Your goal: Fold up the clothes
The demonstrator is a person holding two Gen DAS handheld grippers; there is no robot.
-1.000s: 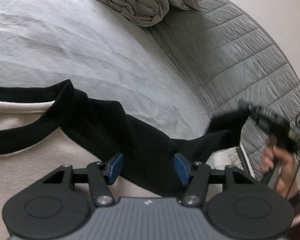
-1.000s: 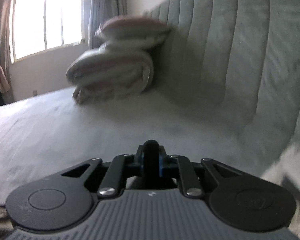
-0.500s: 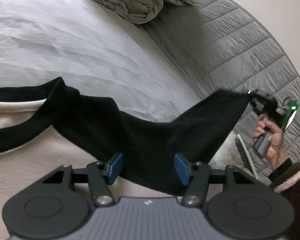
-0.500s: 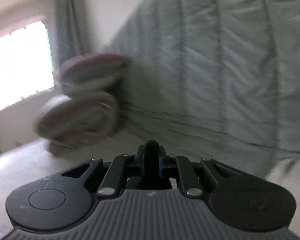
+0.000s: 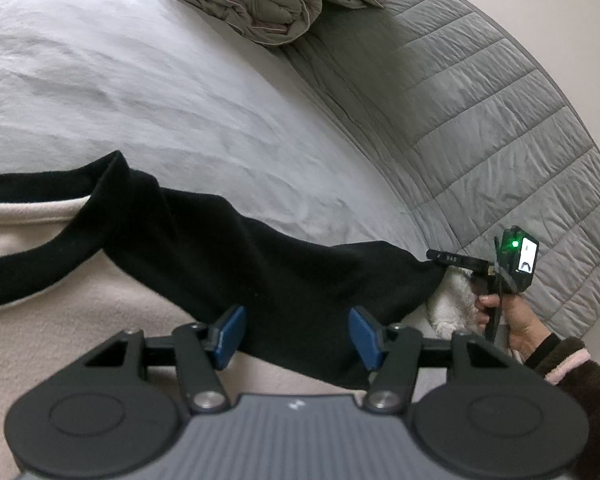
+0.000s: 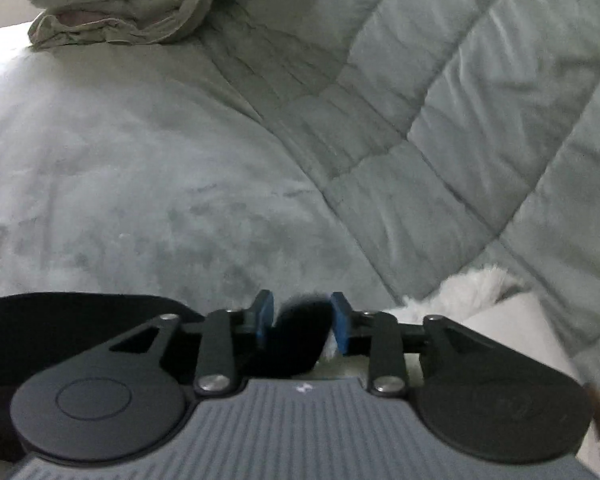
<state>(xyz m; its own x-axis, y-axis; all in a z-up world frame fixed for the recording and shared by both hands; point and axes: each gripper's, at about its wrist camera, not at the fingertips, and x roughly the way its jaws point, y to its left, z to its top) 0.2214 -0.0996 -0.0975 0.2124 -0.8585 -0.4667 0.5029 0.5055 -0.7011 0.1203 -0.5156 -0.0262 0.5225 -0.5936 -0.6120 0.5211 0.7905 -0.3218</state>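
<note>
A cream top [image 5: 79,340] with a black neckband [image 5: 39,276] lies flat on the bed. Its black sleeve [image 5: 259,264] stretches out to the right. My left gripper [image 5: 295,328] hovers open over the upper sleeve; the fabric runs under its blue pads [image 5: 229,330] without being pinched. In that same view my right gripper [image 5: 434,258], held by a hand, sits at the sleeve's far end. The right wrist view shows my right gripper [image 6: 300,316] with its jaws opening. The black cuff [image 6: 295,344] stands loose between them, and the sleeve [image 6: 79,328] trails left.
A folded quilt [image 5: 251,4] and pillow lie at the head of the grey bed sheet [image 5: 139,100]. The padded grey headboard [image 5: 500,120] curves along the right. A white fluffy item [image 5: 456,300] lies beside the cuff, under the right gripper.
The right gripper carried the sleeve end out to the right and down onto the bed, straightening the sleeve. Its jaws, shut on the cuff before, have parted. The left gripper held still.
</note>
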